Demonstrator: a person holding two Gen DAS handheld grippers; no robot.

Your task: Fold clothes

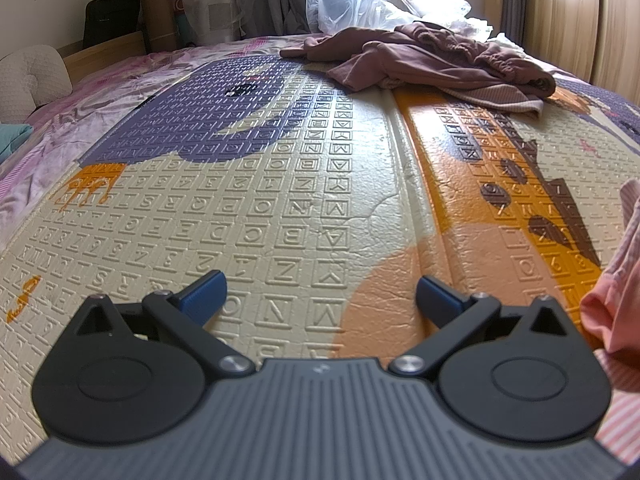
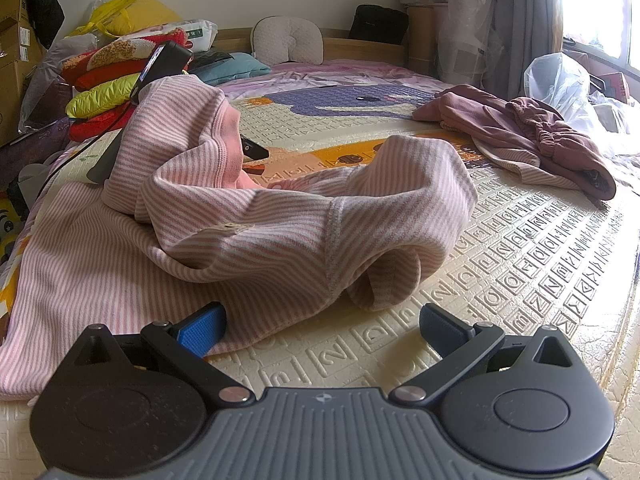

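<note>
A pink-and-white striped garment (image 2: 280,216) lies crumpled on the letter-embossed play mat (image 2: 520,248), one fold raised at the left. In the right wrist view my right gripper (image 2: 320,328) is open just in front of the garment's near hem, its left pad (image 2: 202,330) beside the cloth, nothing between the fingers. In the left wrist view my left gripper (image 1: 320,298) is open low over bare mat (image 1: 280,200), and the striped garment (image 1: 612,300) hangs at the right edge, beside the right finger. A black body (image 2: 168,60), apparently the left gripper, shows behind the raised fold.
A heap of mauve clothes (image 1: 432,56) (image 2: 520,128) lies at the mat's far side, with a white plastic bag (image 1: 348,0) behind it. Folded red and yellow quilts (image 2: 108,88) are stacked at the left. A pillow (image 2: 288,40) rests against the wooden headboard.
</note>
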